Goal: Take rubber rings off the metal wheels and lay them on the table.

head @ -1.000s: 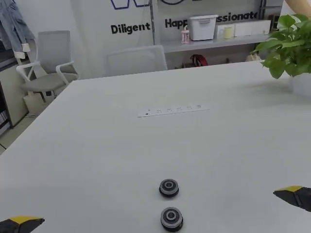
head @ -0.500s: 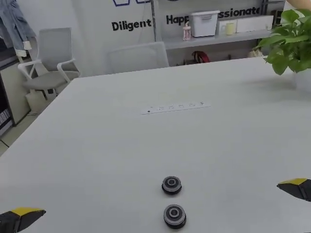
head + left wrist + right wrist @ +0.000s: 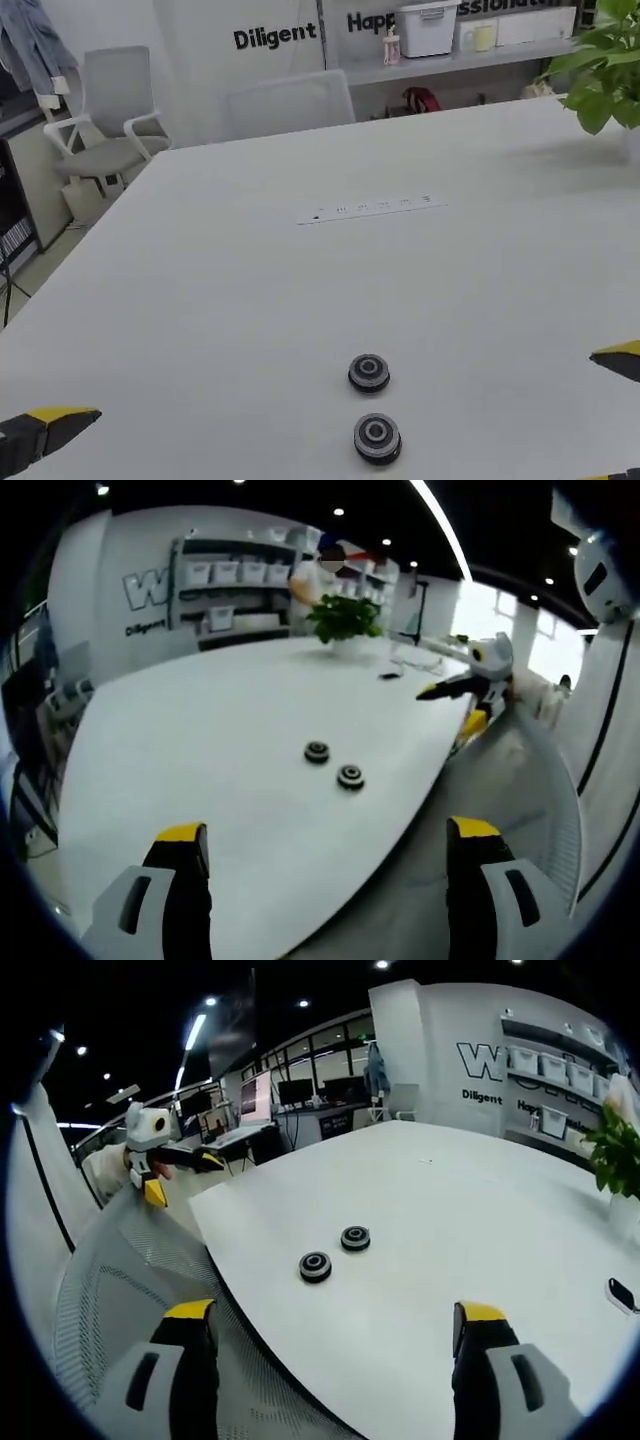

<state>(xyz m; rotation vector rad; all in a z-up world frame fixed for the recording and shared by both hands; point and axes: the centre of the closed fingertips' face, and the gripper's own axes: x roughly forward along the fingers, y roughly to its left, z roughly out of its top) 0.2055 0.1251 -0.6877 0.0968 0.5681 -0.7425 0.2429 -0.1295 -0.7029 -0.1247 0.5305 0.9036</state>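
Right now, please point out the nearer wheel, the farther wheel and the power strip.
nearer wheel (image 3: 377, 436), head view, on its hub.
farther wheel (image 3: 369, 371), head view, on its hub.
power strip (image 3: 370, 210), head view, on its middle.

- The head view looks forward and down from above the near edge of the table (image 3: 250, 300) and faces the far wall. The wheels (image 3: 369, 373) sit low in its frame, close to the camera.
- The left gripper view rides low on the left gripper (image 3: 330, 842), off the table's edge, and faces across the tabletop. The wheels lie a little way ahead, and the right gripper (image 3: 450, 705) is in sight beyond them to the right.
- The right gripper view looks in from the other side, also from off the edge, with the left gripper at its upper left.
- All three views share the wheels and the near tabletop.
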